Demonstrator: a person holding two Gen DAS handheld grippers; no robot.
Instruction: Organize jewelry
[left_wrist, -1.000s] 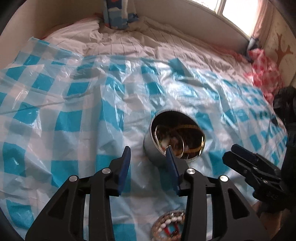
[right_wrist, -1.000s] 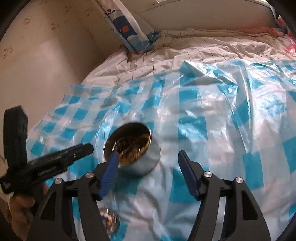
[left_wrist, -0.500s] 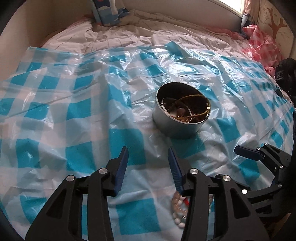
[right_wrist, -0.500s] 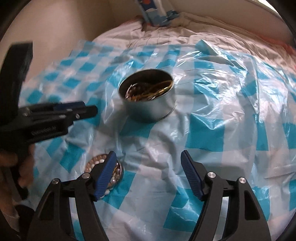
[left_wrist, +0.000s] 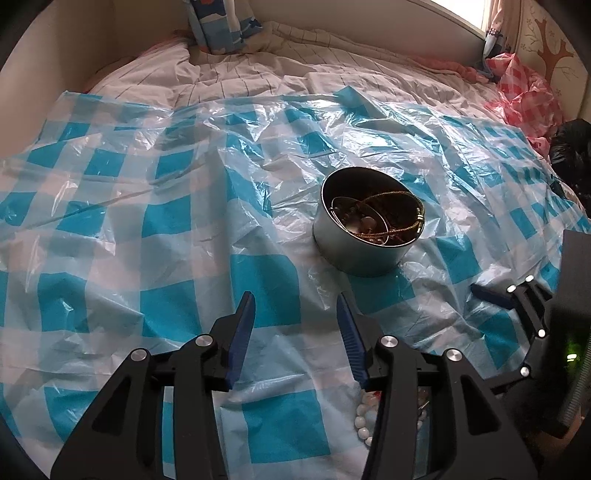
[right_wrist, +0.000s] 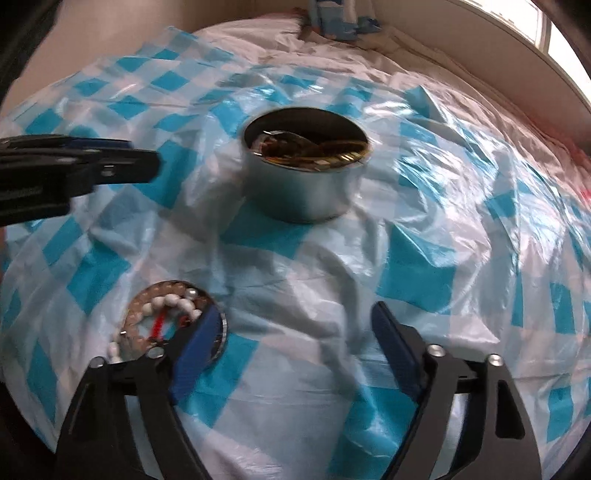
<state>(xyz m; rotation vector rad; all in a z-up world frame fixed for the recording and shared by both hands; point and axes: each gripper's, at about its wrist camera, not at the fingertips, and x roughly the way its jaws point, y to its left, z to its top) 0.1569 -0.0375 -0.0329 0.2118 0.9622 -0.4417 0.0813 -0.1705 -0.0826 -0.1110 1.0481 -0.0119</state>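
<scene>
There are no words or numbers to read here. The side of the left gripper (right_wrist: 122, 162) has some small pale marks on it, but they are too blurry to make out.

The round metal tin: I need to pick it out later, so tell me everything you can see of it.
The round metal tin is a short, lidless cylinder with a dull silvery wall and a dark inside. It stands upright on the blue-and-white checked plastic sheet spread over the bed. Inside lies a tangle of jewelry: gold-coloured chain, thin wire hoops and some beads. Neither pair of tongs touches it.
</scene>
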